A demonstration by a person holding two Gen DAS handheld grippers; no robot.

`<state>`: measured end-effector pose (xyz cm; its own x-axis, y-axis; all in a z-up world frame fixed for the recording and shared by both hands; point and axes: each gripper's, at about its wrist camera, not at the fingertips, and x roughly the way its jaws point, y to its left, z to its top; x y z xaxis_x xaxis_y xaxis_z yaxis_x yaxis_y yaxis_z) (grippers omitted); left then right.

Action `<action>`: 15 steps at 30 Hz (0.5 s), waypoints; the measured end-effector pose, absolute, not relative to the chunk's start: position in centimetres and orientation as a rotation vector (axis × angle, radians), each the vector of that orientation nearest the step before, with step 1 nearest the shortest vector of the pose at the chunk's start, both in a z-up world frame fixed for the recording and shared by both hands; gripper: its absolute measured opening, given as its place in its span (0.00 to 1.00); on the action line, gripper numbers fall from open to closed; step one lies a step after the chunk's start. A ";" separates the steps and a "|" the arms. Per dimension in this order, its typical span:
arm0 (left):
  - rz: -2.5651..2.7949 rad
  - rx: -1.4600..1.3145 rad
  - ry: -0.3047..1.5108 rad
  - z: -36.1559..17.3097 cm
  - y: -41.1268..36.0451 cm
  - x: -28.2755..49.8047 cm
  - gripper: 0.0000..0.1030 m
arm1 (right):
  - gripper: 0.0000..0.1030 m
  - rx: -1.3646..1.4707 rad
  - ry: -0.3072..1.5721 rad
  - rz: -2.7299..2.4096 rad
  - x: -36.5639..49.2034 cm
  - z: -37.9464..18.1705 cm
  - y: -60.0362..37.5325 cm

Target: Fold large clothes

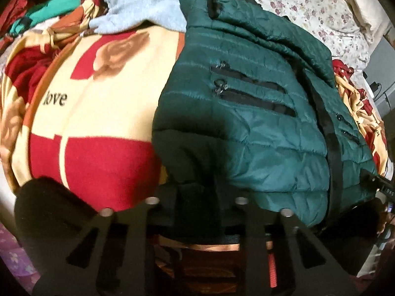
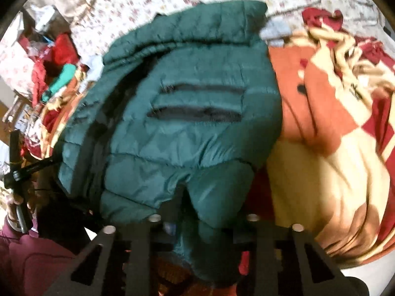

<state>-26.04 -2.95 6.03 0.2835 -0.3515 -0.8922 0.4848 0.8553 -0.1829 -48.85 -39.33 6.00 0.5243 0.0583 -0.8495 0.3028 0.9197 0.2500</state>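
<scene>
The right gripper (image 2: pixel 202 222) has its jaws closed on a fold of the one green puffer jacket (image 2: pixel 187 103); the left gripper (image 1: pixel 197 204) pinches its hem. Jacket lies on one red-and-cream blanket (image 1: pixel 98 113), showing two black zip pockets (image 1: pixel 254 91).

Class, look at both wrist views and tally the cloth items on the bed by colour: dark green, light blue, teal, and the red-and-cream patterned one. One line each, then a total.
Dark green: 1, the puffer jacket
Light blue: 1, the fleece garment
Teal: 1, the bunched garment
Red-and-cream patterned: 1, the blanket
Total: 4
</scene>
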 end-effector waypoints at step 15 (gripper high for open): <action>-0.561 0.071 0.958 12.9 -3.9 -23.7 0.09 | 0.23 0.358 0.826 -0.113 -45.1 12.4 -40.2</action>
